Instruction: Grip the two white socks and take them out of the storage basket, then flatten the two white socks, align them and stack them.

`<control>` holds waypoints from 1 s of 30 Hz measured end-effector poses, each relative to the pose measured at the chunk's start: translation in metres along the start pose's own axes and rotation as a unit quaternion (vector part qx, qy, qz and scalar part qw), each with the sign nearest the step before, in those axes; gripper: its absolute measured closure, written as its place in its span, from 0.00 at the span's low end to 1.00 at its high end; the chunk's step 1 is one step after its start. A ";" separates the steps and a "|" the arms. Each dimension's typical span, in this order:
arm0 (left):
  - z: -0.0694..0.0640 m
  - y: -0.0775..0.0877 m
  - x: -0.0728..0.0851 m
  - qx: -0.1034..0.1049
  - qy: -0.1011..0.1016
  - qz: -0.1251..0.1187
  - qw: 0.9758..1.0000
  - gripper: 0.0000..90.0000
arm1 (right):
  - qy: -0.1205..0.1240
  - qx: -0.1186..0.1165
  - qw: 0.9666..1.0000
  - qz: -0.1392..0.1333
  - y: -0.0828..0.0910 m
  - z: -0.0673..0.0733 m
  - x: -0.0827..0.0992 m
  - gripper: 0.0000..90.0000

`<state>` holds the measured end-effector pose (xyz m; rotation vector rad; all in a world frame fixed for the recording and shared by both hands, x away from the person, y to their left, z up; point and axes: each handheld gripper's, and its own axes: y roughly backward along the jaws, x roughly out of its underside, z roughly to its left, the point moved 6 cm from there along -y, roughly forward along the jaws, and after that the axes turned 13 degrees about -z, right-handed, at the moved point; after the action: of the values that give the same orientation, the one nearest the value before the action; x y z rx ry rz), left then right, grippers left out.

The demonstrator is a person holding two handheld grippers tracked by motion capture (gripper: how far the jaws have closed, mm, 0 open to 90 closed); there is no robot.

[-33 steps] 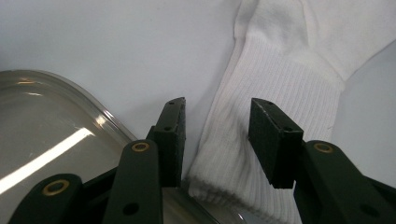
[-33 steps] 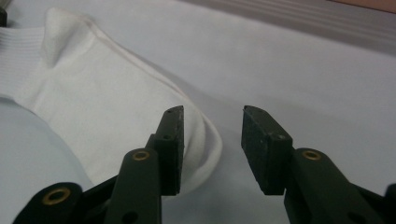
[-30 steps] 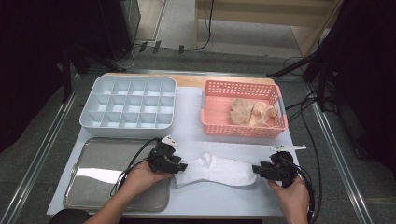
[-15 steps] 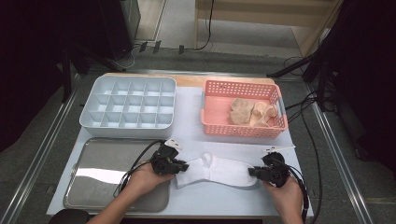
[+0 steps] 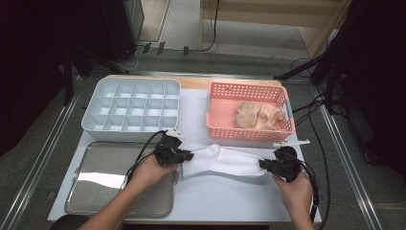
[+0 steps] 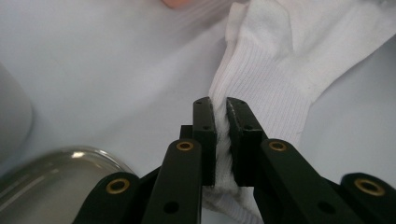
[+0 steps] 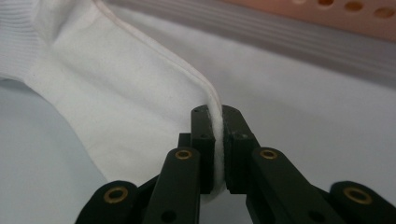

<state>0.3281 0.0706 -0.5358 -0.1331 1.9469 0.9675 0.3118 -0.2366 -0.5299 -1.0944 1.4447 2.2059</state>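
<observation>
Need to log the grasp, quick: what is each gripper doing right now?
Left gripper: just closed on the white sock, at its ribbed cuff.
Right gripper: just closed on the sock's other end.

We've got one white cotton sock with a ribbed cuff [image 5: 224, 161] stretched out sideways on the surface, just in front of the pink basket. It's a bit rumpled. The ribbed cuff end is bunched up on the left; the smoother toe end points right.

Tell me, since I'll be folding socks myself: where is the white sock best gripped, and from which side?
By its two ends, each from its own side. The sock lies flat and stretched sideways, ribbed cuff left, toe right. The left gripper has just closed on the cuff, the right gripper on the toe edge.
</observation>
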 end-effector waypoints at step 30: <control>0.005 0.002 -0.010 0.001 0.015 -0.036 0.999 0.66 | -0.004 -0.028 1.000 -0.006 -0.015 -0.005 -0.014 0.96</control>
<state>0.3366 0.0728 -0.5284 -0.2164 1.9561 0.9212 0.3319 -0.2320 -0.5306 -1.1083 1.3761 2.2530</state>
